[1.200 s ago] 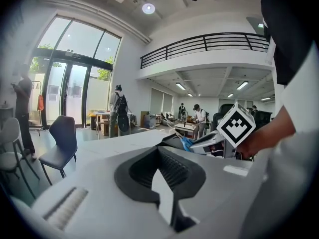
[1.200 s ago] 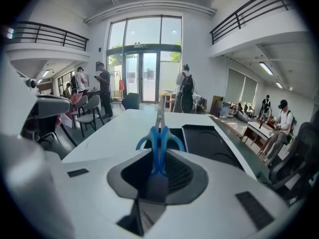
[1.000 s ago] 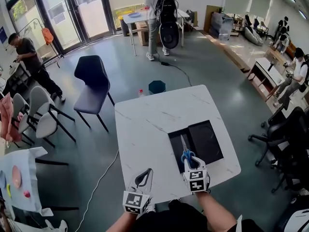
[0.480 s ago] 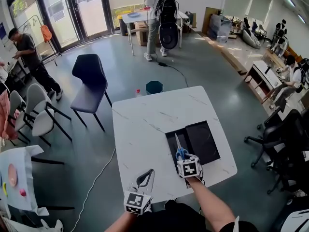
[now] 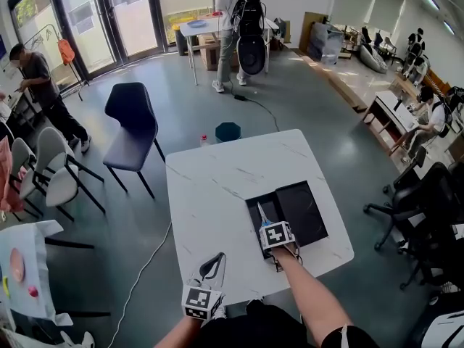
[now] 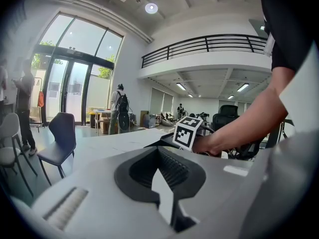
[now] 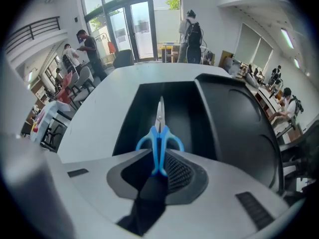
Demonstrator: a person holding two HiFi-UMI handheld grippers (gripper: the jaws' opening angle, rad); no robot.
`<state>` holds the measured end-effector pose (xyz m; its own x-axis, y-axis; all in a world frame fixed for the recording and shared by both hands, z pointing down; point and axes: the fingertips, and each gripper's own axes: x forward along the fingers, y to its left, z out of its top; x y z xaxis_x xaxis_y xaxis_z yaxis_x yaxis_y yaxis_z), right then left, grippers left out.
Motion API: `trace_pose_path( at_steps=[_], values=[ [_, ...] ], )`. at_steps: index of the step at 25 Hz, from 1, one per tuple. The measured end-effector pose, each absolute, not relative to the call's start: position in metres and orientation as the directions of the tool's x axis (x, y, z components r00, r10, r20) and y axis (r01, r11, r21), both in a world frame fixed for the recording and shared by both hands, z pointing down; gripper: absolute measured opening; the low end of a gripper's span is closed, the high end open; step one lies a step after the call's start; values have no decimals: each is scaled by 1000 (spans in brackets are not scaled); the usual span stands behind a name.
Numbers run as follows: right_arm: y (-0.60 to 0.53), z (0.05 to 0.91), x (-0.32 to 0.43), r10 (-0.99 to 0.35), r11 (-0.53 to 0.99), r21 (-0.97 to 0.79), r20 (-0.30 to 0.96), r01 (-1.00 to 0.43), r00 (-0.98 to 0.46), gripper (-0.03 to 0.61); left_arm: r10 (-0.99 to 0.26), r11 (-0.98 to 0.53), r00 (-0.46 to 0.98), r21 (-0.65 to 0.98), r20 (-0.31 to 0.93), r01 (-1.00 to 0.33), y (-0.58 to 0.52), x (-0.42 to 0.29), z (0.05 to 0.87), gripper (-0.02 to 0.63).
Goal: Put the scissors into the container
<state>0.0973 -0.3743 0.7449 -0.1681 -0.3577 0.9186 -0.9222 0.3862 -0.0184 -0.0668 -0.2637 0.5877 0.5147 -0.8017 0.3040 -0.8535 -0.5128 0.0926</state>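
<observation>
The blue-handled scissors sit pinched between the jaws of my right gripper, which is shut on the handles. Their closed blades point forward over the black container's open tray. In the head view the right gripper hovers above the near part of the container, and the blade tip of the scissors shows just past its marker cube. My left gripper hangs off the table's near edge, shut with nothing in it. In its own view the left gripper faces the white table.
The container's black lid lies joined to the tray's right side, near the right rim of the table. A dark chair and a teal stool stand beyond the table. Black office chairs crowd the right. People stand farther off.
My right gripper has carried the scissors forward, from the table's near edge to above the container's tray. The left gripper has barely moved.
</observation>
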Motion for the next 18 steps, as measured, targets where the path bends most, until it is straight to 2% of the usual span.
trace_pose_path(
  at_steps=[11, 15, 18],
  values=[
    [-378, 758, 94, -299, 422, 3, 944, -907, -136, 97, -796, -519, 521, 94, 309, -849, -257, -66, 589, 9],
    [-390, 718, 88, -416, 405, 19, 894, -914, -166, 95, -798, -516, 518, 95, 309, -851, -257, -66, 587, 9],
    [-399, 667, 78, -539, 417, 43, 816, -908, -209, 67, -806, -508, 513, 99, 296, -856, -264, -64, 580, 9]
  ],
)
